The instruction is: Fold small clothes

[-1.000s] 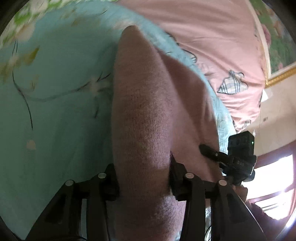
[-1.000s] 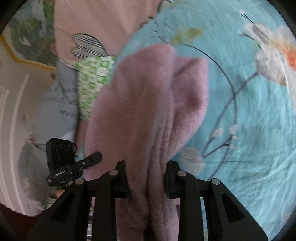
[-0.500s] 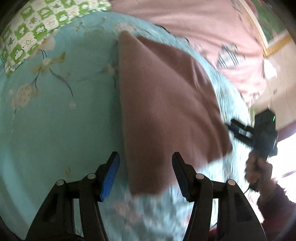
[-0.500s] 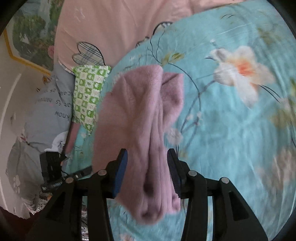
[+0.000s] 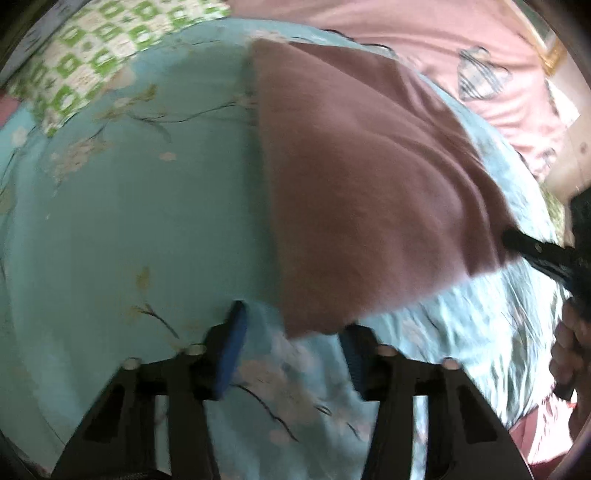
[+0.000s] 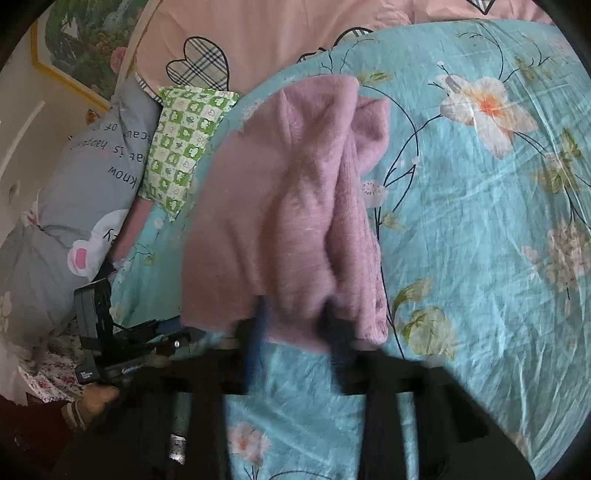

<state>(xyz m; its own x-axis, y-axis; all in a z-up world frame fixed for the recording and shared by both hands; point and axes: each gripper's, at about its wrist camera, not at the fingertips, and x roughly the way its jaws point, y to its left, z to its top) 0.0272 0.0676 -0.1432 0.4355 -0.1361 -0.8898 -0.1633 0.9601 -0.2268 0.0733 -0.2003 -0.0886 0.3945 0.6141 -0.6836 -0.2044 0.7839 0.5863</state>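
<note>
A small mauve-pink knitted garment (image 5: 362,177) lies folded on the turquoise floral bedsheet (image 5: 147,229). In the left wrist view my left gripper (image 5: 291,354) is open and empty, its blue-padded fingers just short of the garment's near corner. In the right wrist view the same garment (image 6: 280,221) lies bunched in folds, and my right gripper (image 6: 295,332) is open at its near edge, holding nothing. The right gripper also shows at the right edge of the left wrist view (image 5: 543,254), next to the garment's right corner.
A pink quilt with plaid hearts (image 6: 258,33) lies beyond the sheet. A green checked cloth (image 6: 181,140) and a grey printed pillow (image 6: 74,206) sit to the left. The left gripper and hand show in the right wrist view (image 6: 110,354).
Both grippers opened and let go of the garment, then drew back from it. The garment now lies flat on the sheet instead of hanging between the jaws.
</note>
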